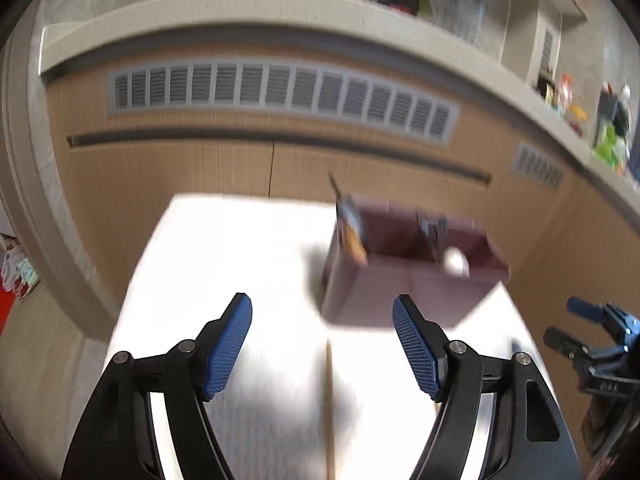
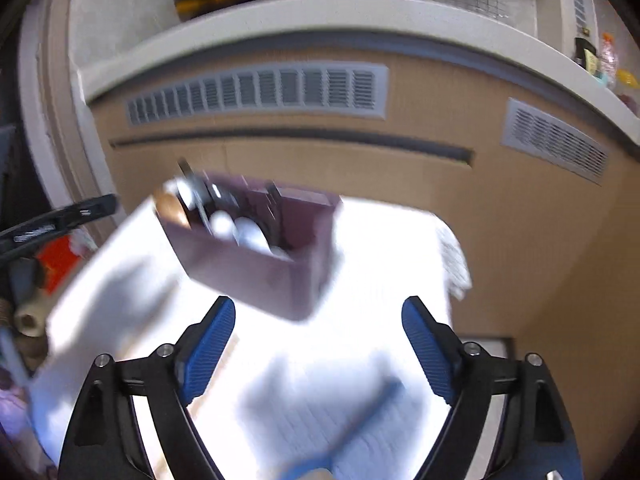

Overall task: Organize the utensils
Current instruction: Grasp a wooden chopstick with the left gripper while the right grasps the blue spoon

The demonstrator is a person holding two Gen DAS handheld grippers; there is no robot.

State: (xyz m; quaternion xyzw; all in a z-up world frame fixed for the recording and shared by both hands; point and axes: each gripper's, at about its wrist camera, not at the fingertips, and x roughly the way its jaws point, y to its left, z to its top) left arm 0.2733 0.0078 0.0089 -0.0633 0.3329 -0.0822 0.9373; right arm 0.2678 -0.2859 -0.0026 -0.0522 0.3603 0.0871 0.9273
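A maroon utensil caddy (image 1: 400, 284) with compartments stands on a white table (image 1: 240, 248). It holds a wooden-handled utensil (image 1: 352, 236) and a white-ended utensil (image 1: 456, 262). My left gripper (image 1: 322, 340) is open and empty, just short of the caddy. A thin wooden stick (image 1: 330, 404) lies on the table between its fingers. In the right wrist view the caddy (image 2: 256, 268) sits ahead and left of my open, empty right gripper (image 2: 318, 344). A blue-handled utensil (image 2: 360, 420) lies blurred on the table below it. The right gripper also shows in the left wrist view (image 1: 576, 324).
A tan cabinet front (image 1: 280, 152) with grey vents stands behind the table under a pale counter ledge (image 1: 240, 12). Bottles and clutter (image 1: 608, 120) sit on the ledge at right. A white cloth (image 2: 454, 264) hangs at the table's right edge. Both views are motion-blurred.
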